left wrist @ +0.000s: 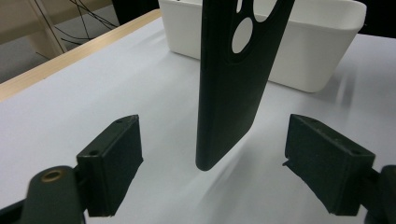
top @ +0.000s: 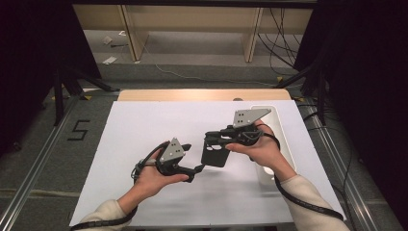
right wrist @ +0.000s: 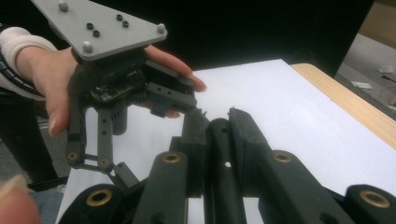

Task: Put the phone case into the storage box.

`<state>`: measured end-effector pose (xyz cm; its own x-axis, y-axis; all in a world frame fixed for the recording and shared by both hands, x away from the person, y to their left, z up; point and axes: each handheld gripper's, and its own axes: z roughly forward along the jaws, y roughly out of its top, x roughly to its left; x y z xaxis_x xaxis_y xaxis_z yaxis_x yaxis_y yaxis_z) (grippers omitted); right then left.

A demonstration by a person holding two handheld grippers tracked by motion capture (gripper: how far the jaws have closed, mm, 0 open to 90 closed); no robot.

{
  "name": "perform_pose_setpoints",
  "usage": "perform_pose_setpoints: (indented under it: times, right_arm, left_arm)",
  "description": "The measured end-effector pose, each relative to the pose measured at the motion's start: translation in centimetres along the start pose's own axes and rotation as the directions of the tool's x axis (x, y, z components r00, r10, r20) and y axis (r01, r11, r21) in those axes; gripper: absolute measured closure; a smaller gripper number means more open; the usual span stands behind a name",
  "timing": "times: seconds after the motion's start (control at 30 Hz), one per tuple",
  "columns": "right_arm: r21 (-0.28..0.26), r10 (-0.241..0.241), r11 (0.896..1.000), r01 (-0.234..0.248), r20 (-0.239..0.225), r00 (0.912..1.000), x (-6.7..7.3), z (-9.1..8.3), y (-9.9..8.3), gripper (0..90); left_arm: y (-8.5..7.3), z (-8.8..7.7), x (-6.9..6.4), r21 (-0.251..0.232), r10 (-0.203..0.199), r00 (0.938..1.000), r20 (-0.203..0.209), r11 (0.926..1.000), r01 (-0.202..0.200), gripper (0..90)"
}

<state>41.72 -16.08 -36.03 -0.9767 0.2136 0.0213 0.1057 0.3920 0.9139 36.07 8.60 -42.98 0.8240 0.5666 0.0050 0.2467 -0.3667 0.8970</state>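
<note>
While the right gripper pinches the black phone case upright above the white sheet, the left gripper, jaws spread astride its lower end, should close squarely, in my judgement.

A black phone case hangs just right of centre in the high view, off the white sheet, gripped at its upper end. In the left gripper view it stands upright mid-frame, matte, with round camera cut-outs near the top and its rounded lower corner just above the surface.
</note>
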Motion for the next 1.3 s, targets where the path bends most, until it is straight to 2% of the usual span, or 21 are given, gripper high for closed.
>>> perform_pose_setpoints:
  times: [0.4, 0.73, 0.93, 1.07, 1.17, 1.3]
  right_arm:
    - [0.008, -0.026, 1.000, 0.026, -0.039, 0.9989, 0.5, 0.1, 0.4, 77.8]
    - [0.008, -0.020, 1.000, 0.021, -0.061, 0.9979, 0.7, 0.1, 0.6, 77.8]
    - [0.007, -0.022, 1.000, 0.022, -0.083, 0.9963, 0.9, 0.2, 0.7, 77.8]
    - [0.006, -0.020, 1.000, 0.021, -0.094, 0.9954, 1.0, 0.3, 0.7, 77.8]
    - [0.009, -0.019, 1.000, 0.020, -0.096, 0.9952, 1.0, 0.4, 0.7, 77.8]
    - [0.008, -0.018, 1.000, 0.019, -0.107, 0.9941, 1.0, 0.5, 0.6, 77.8]
  left_arm:
    - [0.2, 0.0, -0.3, 0.003, 0.030, 0.9993, 0.023, 0.9995, -0.030, 20.6]
    - [0.3, 0.3, -0.4, 0.000, 0.053, 0.9975, 0.047, 0.9986, -0.053, 22.4]
    - [0.3, 0.6, -0.3, -0.004, 0.043, 0.9969, 0.066, 0.9991, -0.043, 27.1]
    - [0.1, 1.0, -0.3, 0.014, 0.045, 0.9952, 0.087, 0.9988, -0.047, 29.6]
    - [0.0, 1.2, -0.4, 0.022, 0.032, 0.9937, 0.107, 0.9991, -0.035, 31.5]
    - [-0.1, 1.4, -0.5, 0.030, 0.041, 0.9922, 0.118, 0.9985, -0.045, 36.1]
